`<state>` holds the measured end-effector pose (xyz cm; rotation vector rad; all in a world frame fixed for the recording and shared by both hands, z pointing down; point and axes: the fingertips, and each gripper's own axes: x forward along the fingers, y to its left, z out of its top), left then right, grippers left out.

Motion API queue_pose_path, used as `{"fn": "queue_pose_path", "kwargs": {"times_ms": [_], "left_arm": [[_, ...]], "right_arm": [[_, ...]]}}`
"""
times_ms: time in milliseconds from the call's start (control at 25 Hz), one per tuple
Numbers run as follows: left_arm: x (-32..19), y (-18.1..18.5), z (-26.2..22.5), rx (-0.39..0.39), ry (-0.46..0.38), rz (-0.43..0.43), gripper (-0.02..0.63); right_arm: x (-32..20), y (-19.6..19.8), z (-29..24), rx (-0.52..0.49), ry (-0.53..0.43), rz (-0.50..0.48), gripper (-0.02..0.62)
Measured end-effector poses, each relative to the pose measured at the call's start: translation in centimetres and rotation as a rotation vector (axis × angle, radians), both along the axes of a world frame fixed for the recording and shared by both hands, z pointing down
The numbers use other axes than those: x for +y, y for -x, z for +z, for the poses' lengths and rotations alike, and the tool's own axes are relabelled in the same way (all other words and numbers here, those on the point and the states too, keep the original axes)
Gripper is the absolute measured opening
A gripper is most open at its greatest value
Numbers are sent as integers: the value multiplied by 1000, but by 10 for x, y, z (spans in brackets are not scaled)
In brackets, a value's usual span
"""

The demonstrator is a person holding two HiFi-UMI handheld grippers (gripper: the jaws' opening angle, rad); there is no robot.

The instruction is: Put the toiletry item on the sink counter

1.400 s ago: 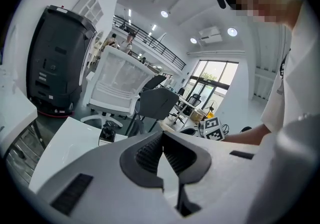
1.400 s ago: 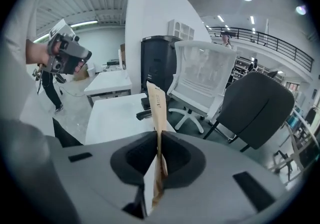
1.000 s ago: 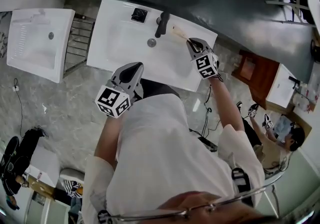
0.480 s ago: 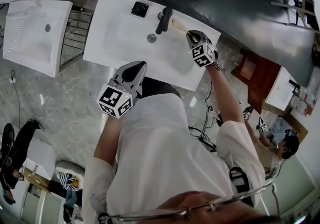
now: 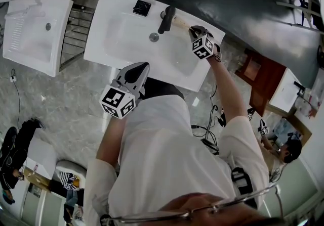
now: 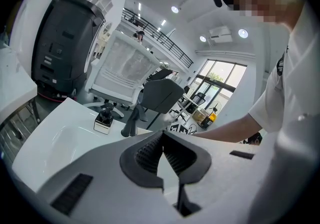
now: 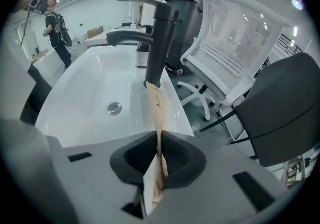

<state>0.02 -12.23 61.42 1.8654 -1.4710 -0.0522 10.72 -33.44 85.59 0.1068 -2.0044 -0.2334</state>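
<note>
Showroom-type space, grey marble floor; a spare white sink [image 5: 35, 33] sits off to the far left. The desk [image 5: 95, 43] is a white vanity top w/ a moulded basin. The left tool [image 5: 134, 71] hangs just off the desk's front edge, jaws together, nothing btw them, so it's idle. At the back edge, left of centre, there's a small black pump bottle [image 5: 141, 7]. Next comes the black faucet [image 5: 166, 19], w/ the drain [image 5: 154, 37] in the basin in front of it. Right of the faucet is the toiletry item [image 5: 180, 23], a thin flat piece in a kraft-paper sleeve. It's over the back-right rim, pinched at its near end by the right tool [image 5: 195, 32], whose jaws are clamped on the sleeve.

Its long axis runs along the back edge, free end pointing left at the faucet's base, just beside it; touching or not, can't tell. It looks held on edge, flat faces vertical.

The step in hand is prob. the set-down. To do it well:
- roll the wrist so a flat face goes down;
- lower till the whole length rests on the rim, not the basin slope, & clear of the faucet;
- only then let go.
</note>
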Motion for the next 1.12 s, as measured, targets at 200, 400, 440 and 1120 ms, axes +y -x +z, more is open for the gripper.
{"fn": "queue_pose_path", "kwargs": {"times_ms": [200, 400, 440, 1120], "left_arm": [[-1, -2, 2, 3, 4, -4, 3], [0, 4, 2, -7, 7, -19, 3], [0, 5, 1, -9, 7, -21, 3], [5, 5, -9, -32, -17, 1, 3]], "right_arm": [[-9, -1, 8, 25, -15, -3, 38], [-9, -3, 15, 31, -1, 15, 78], [-8, -3, 16, 32, 5, 20, 84], [-3, -10, -6, 13, 32, 68, 175]]}}
